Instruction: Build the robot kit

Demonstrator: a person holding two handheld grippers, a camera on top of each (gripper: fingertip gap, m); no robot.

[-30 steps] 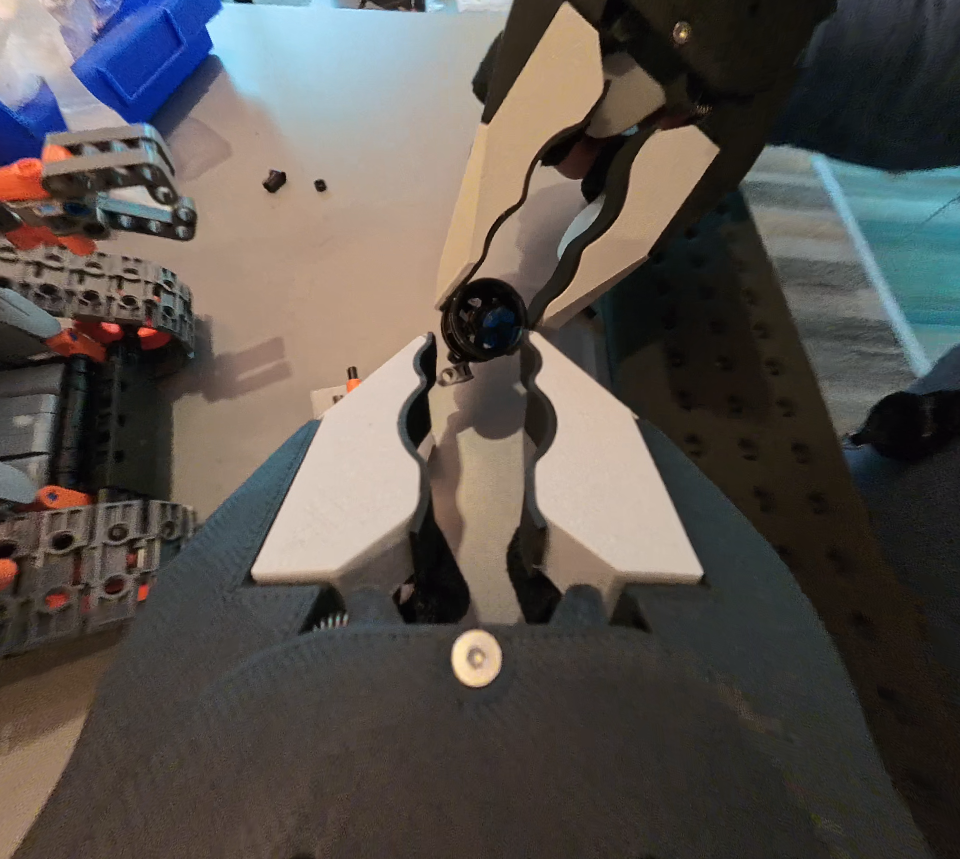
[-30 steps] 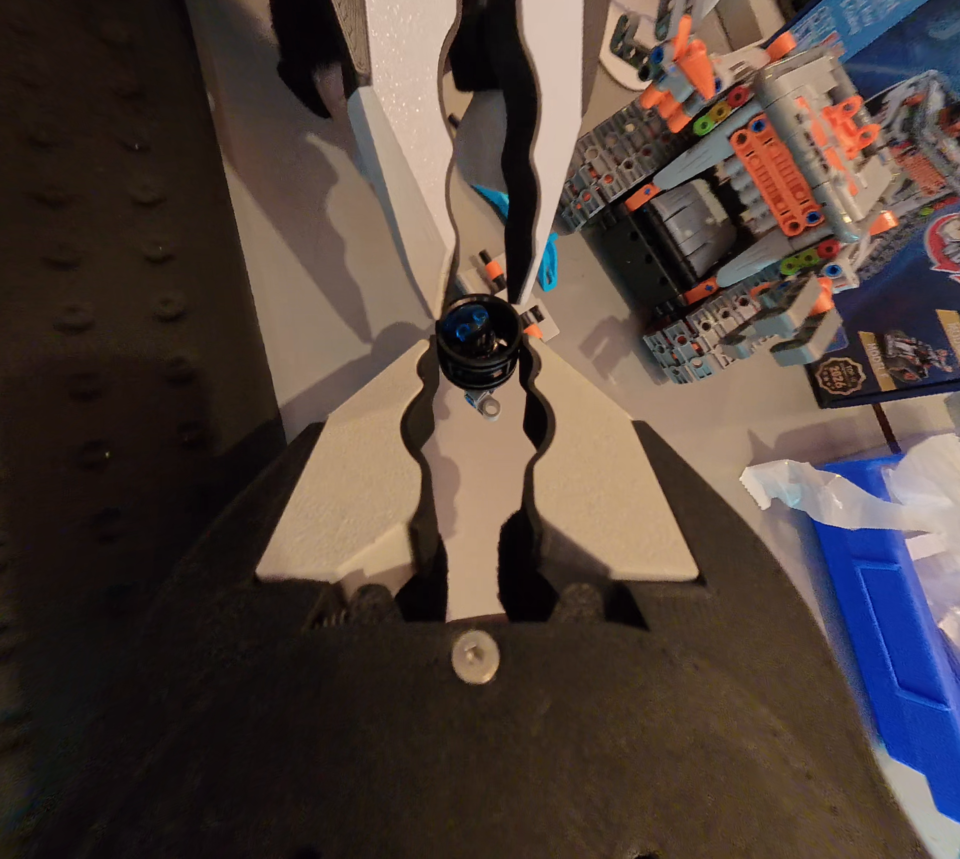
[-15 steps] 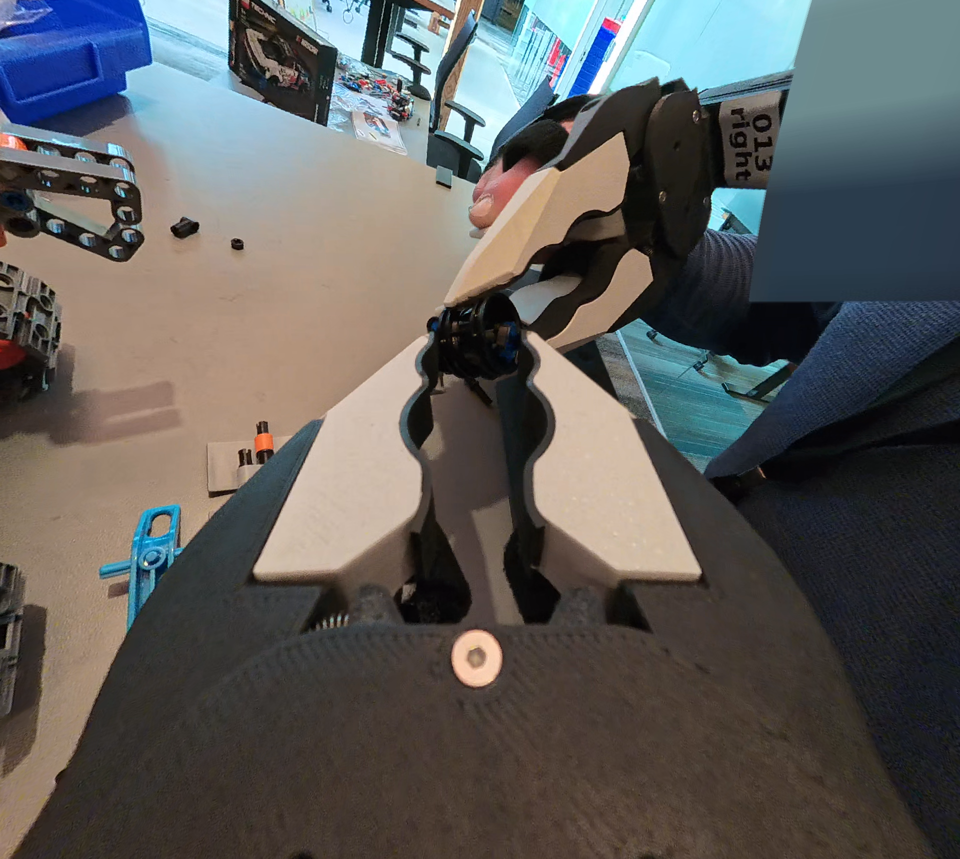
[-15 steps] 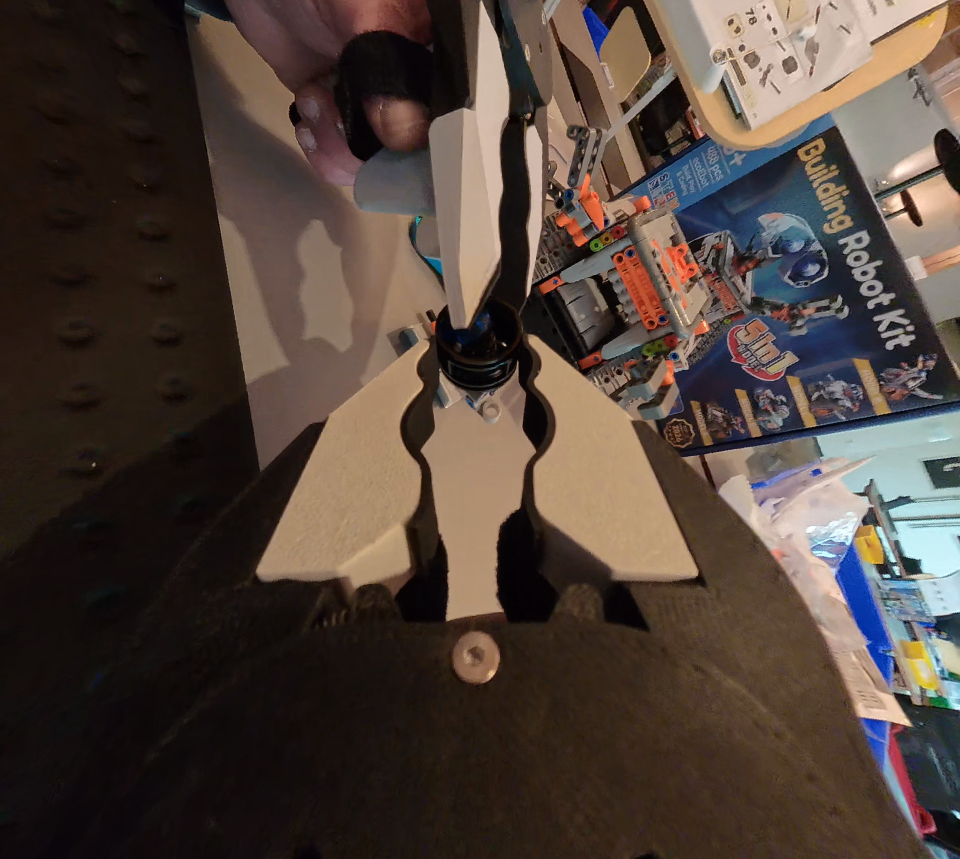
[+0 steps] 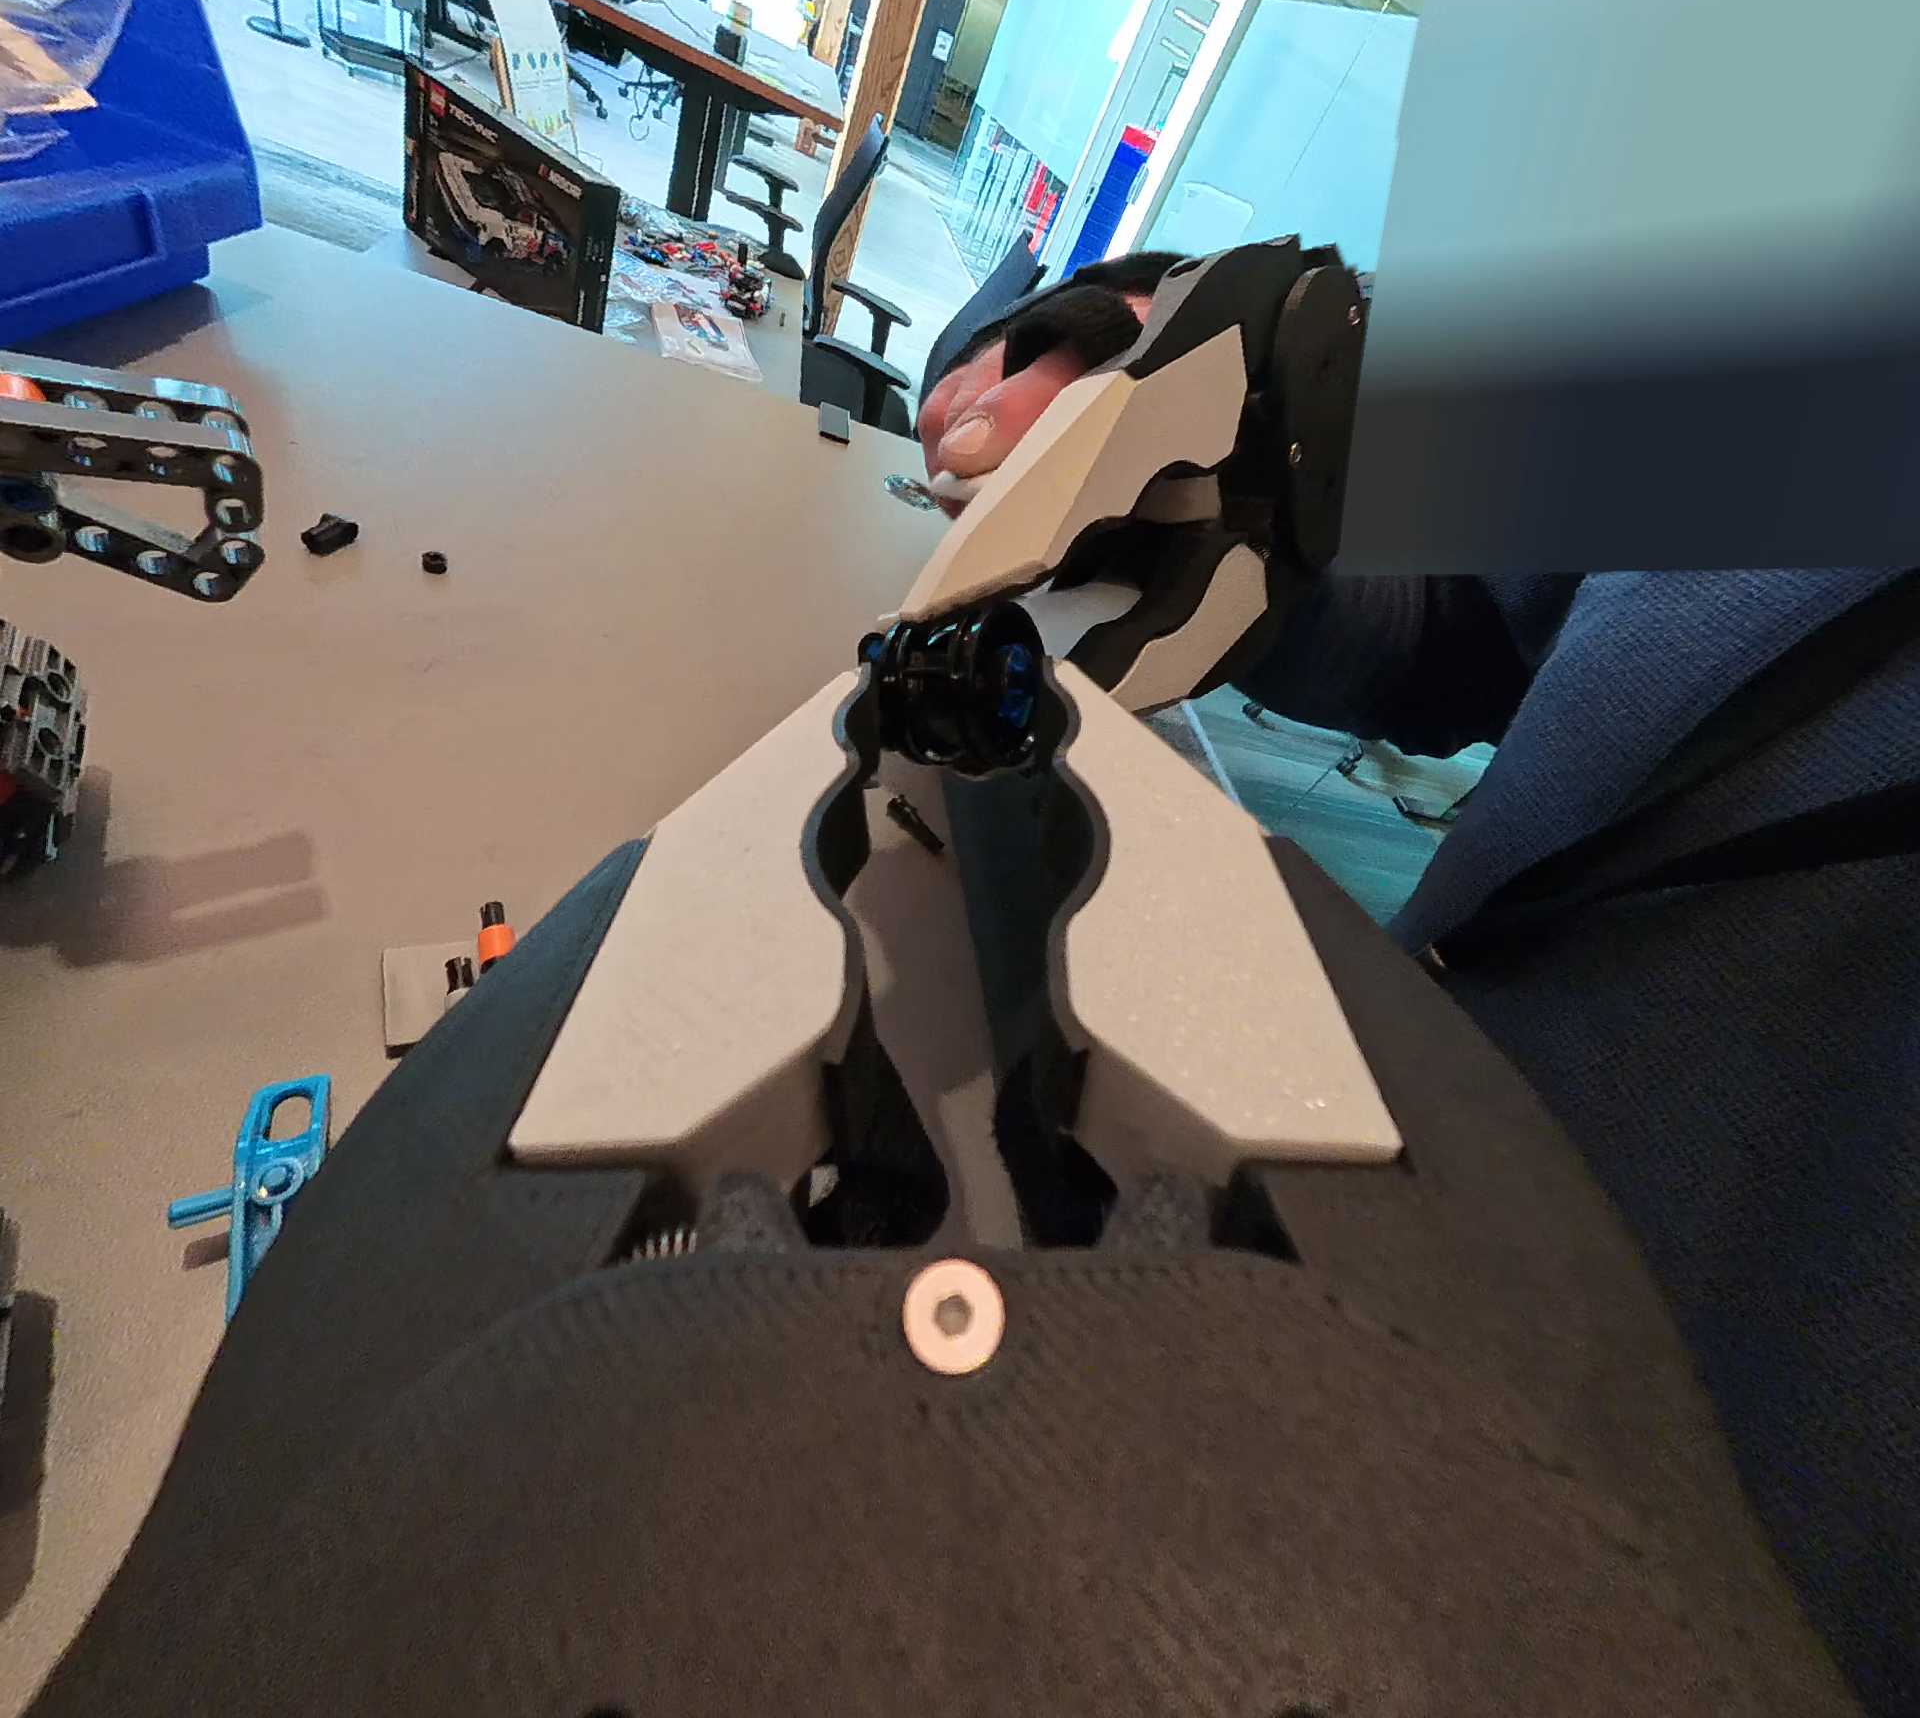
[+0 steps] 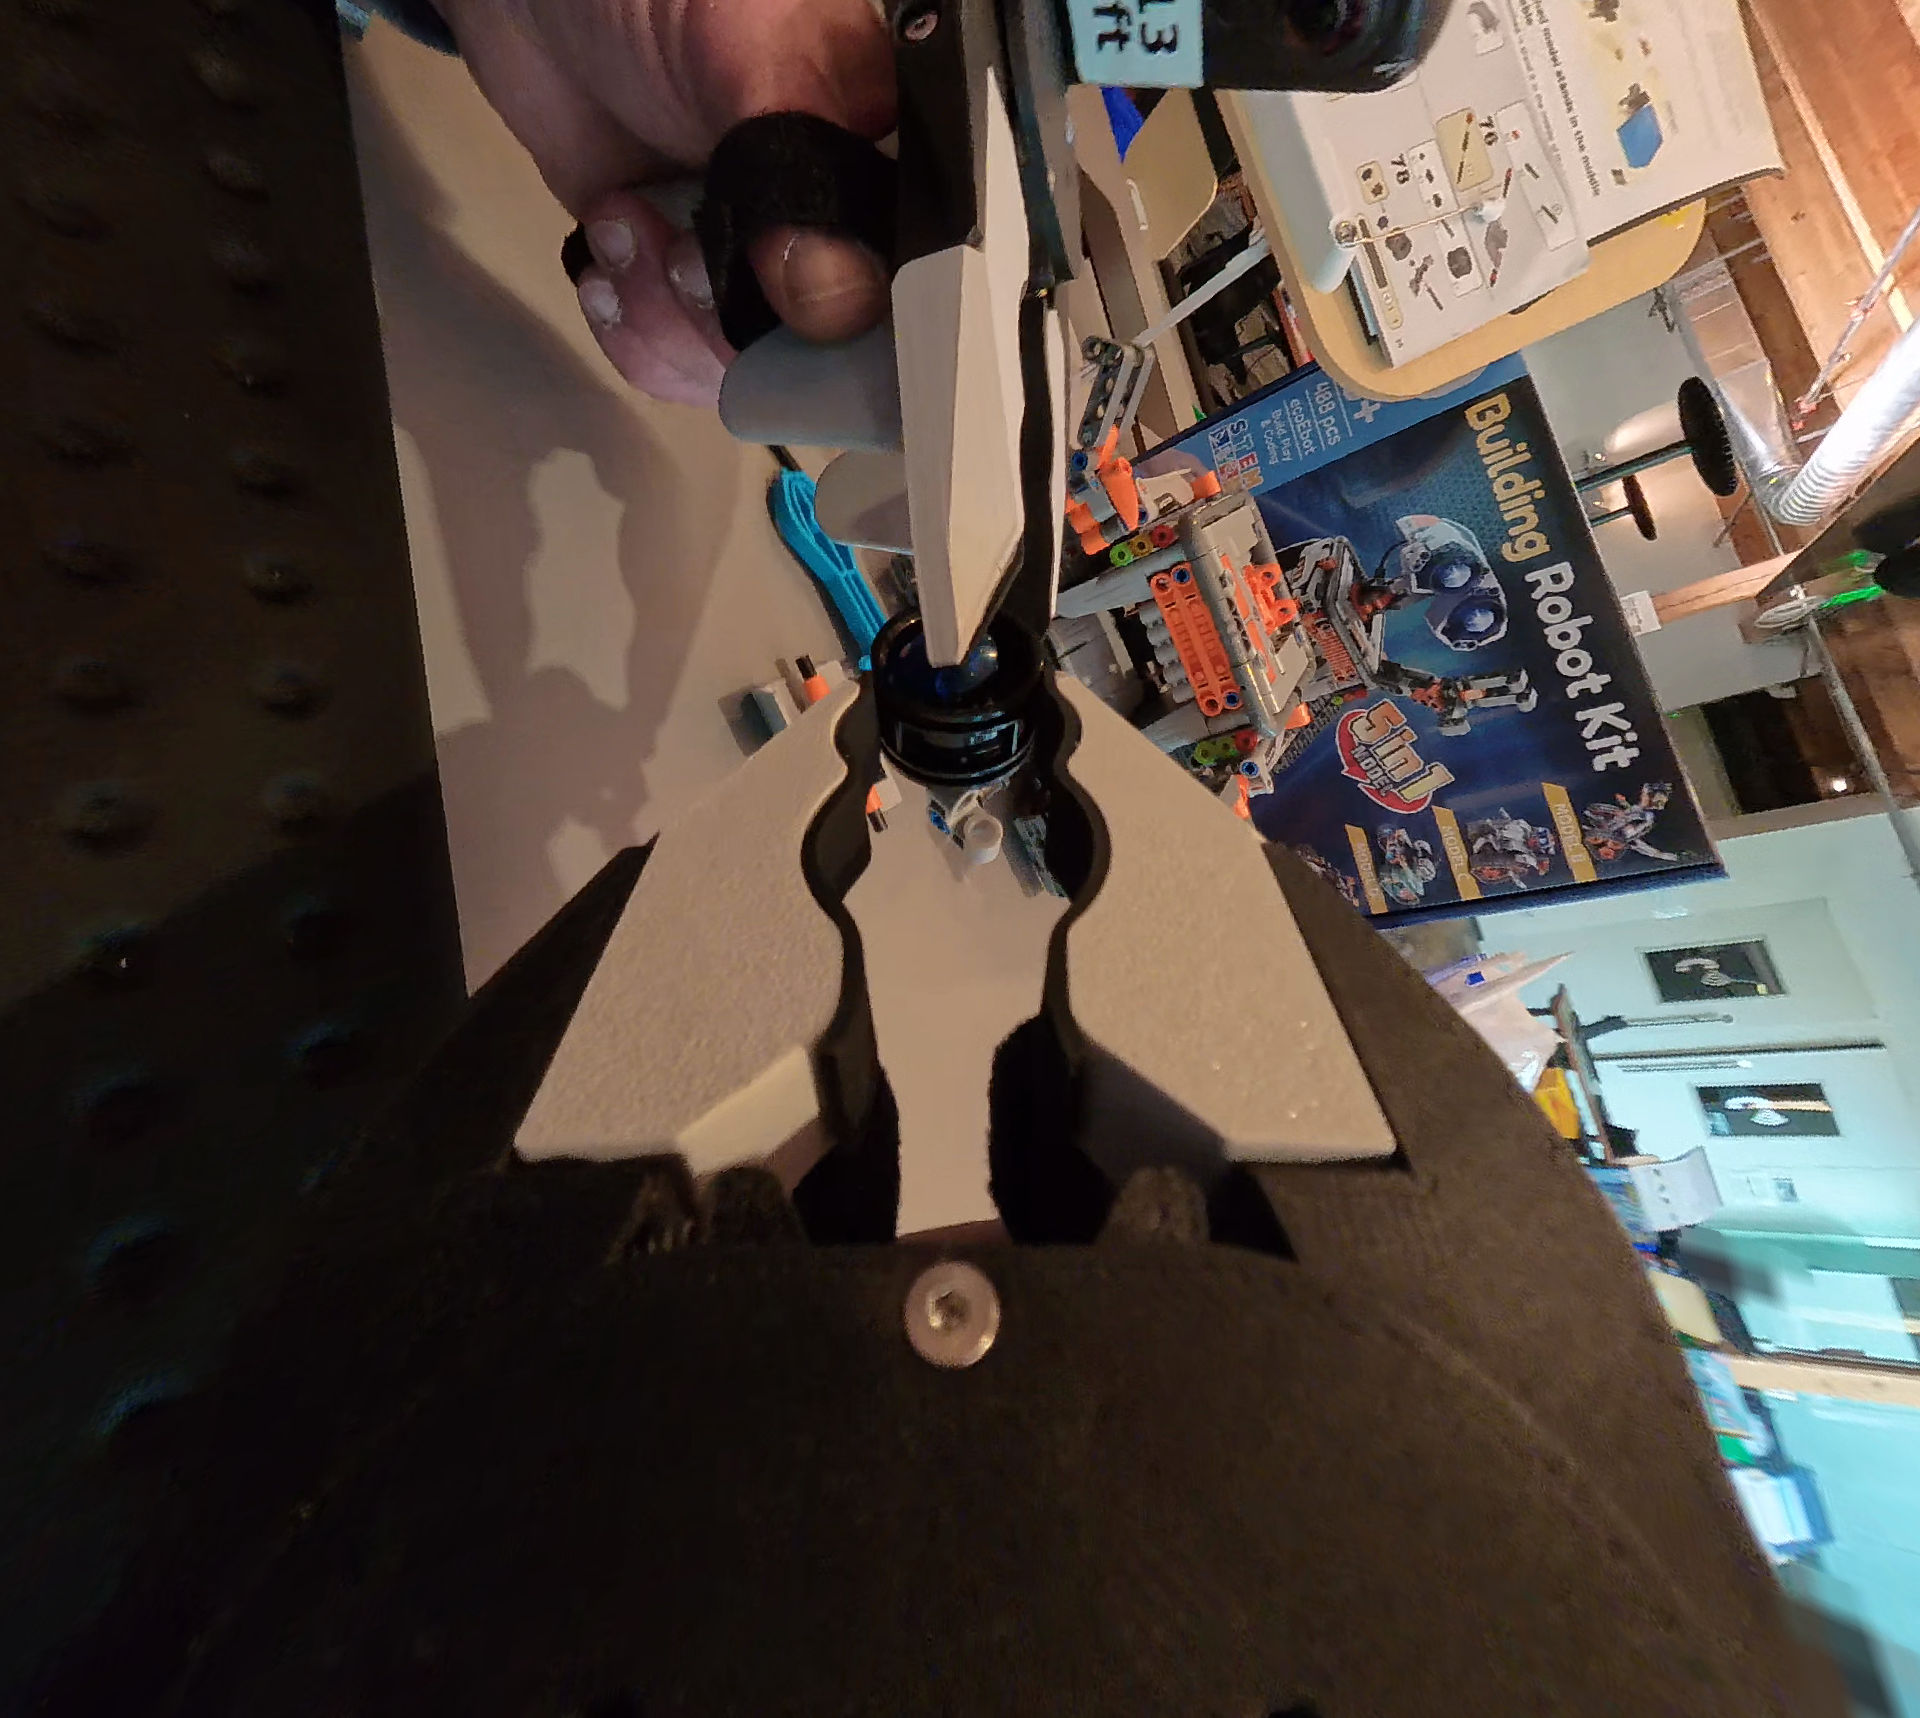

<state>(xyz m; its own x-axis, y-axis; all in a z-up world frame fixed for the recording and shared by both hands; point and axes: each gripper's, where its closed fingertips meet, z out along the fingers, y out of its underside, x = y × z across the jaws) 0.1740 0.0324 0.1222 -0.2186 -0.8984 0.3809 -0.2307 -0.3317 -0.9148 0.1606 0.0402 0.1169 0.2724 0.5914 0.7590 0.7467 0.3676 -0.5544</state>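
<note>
Both grippers have tilted up off the table [image 5: 540, 629] since a second ago. At frame centre, the left gripper [image 5: 956, 712] and right gripper [image 6: 956, 723] each pinch the black wheel hub [image 5: 961, 702], tips meeting over it.

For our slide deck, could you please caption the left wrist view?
Both grippers' fingers meet on a small black wheel above a grey table strewn with building-kit parts.
</note>
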